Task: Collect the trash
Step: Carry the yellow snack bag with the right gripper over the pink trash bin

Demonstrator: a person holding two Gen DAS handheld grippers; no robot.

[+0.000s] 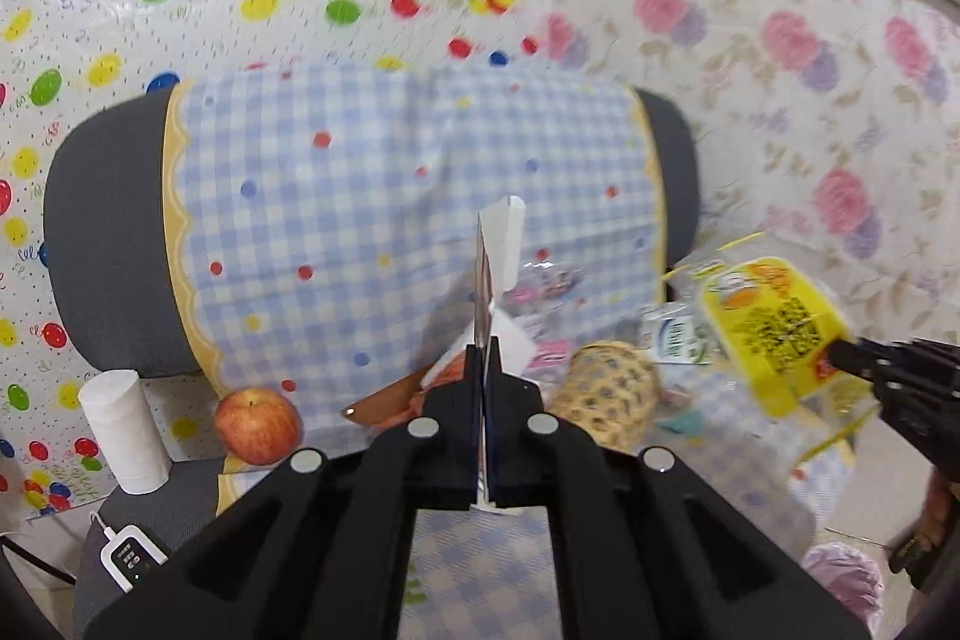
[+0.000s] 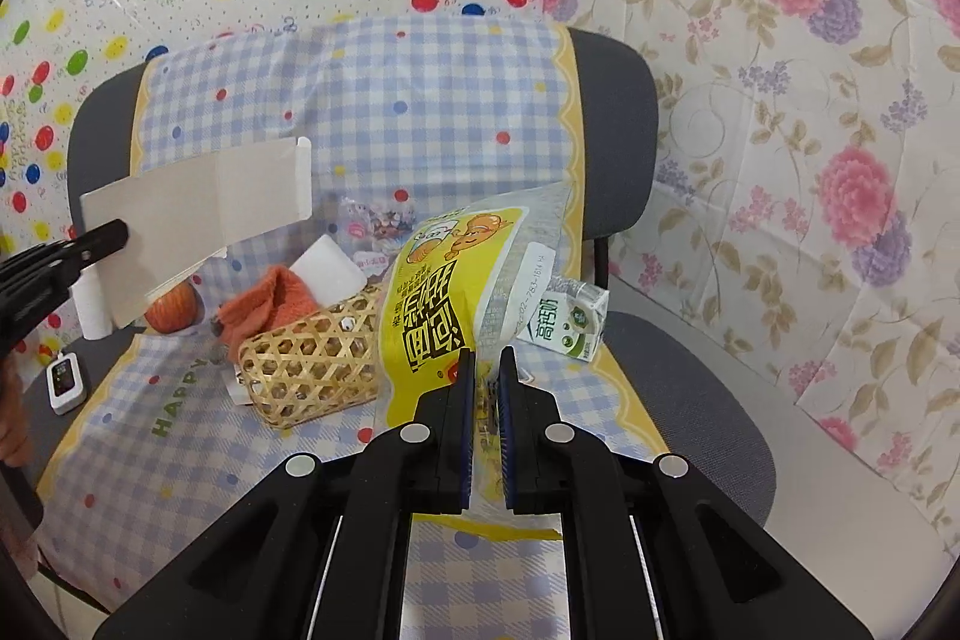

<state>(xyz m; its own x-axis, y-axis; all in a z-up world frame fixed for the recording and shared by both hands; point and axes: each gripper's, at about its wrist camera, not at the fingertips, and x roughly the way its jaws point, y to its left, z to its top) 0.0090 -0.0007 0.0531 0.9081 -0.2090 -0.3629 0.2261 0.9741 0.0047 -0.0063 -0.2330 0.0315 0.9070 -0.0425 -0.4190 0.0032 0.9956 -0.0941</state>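
My left gripper [image 1: 485,352] is shut on a flattened grey-white cardboard piece [image 1: 495,250], which shows edge-on between the fingers. In the right wrist view this cardboard [image 2: 204,214] hangs above the chair's left side, pinched at its left end by the left gripper [image 2: 114,235]. My right gripper [image 2: 487,358] is shut on the lower edge of a yellow snack bag [image 2: 432,304], lifted over the seat. The left wrist view shows the same bag [image 1: 774,334] at the right, in the right gripper [image 1: 840,358].
On the chair's checked cloth [image 2: 180,436] lie a woven basket [image 2: 312,364], an orange cloth [image 2: 270,304], a white block [image 2: 330,274], a clear packet [image 2: 378,226] and a milk carton [image 2: 570,328]. An apple [image 1: 258,424], a paper roll [image 1: 123,430] and a white device [image 1: 129,559] sit left.
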